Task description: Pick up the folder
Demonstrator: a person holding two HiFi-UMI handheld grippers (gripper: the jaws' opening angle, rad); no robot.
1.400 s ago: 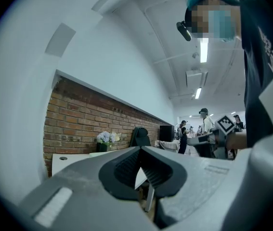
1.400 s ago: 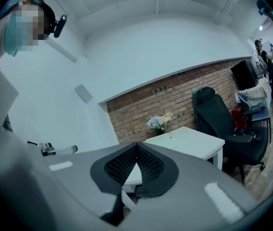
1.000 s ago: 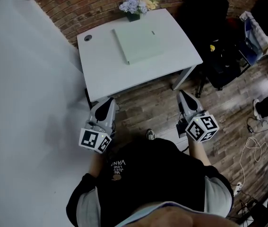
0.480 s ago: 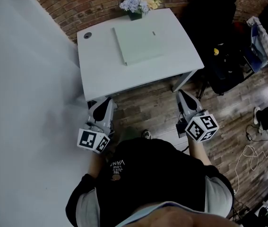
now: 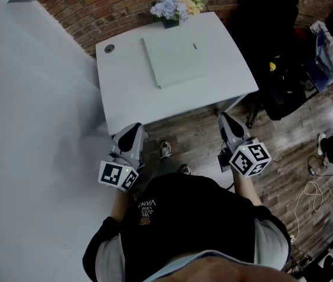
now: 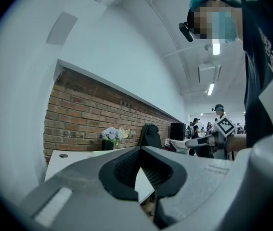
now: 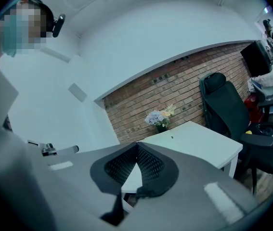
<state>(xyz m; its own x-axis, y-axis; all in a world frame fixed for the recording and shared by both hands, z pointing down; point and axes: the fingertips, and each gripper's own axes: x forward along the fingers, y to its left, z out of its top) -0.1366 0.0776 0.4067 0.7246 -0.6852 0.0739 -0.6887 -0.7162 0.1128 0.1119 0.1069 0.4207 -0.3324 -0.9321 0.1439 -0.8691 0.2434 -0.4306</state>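
Lying flat on the white counter (image 5: 125, 98), the pale green folder (image 5: 175, 61) rests on the counter's far half, about midway between its left and right sides. A small dark mark shows near the folder's far right corner. Behind it, at the counter's far edge against the brick wall (image 5: 96, 7), stands a bunch of pale flowers (image 5: 175, 7) in a dark pot. A round cable hole (image 5: 108, 49) sits by the counter's far left corner.

The left claw (image 5: 134, 128) hovers at the counter's near edge, close to its near left corner. Its jaws are pressed together with nothing between them, and the left gripper view shows the two dark pads (image 6: 126, 170) meeting at their tips. The right claw (image 5: 225, 118) is held just off the counter's near right corner, beside the leg there, likewise closed tight and empty.

Both claws point toward the counter and are well apart from the folder. A black office chair (image 5: 266, 22) stands off the counter's right side, on the wooden floor (image 5: 195, 137).
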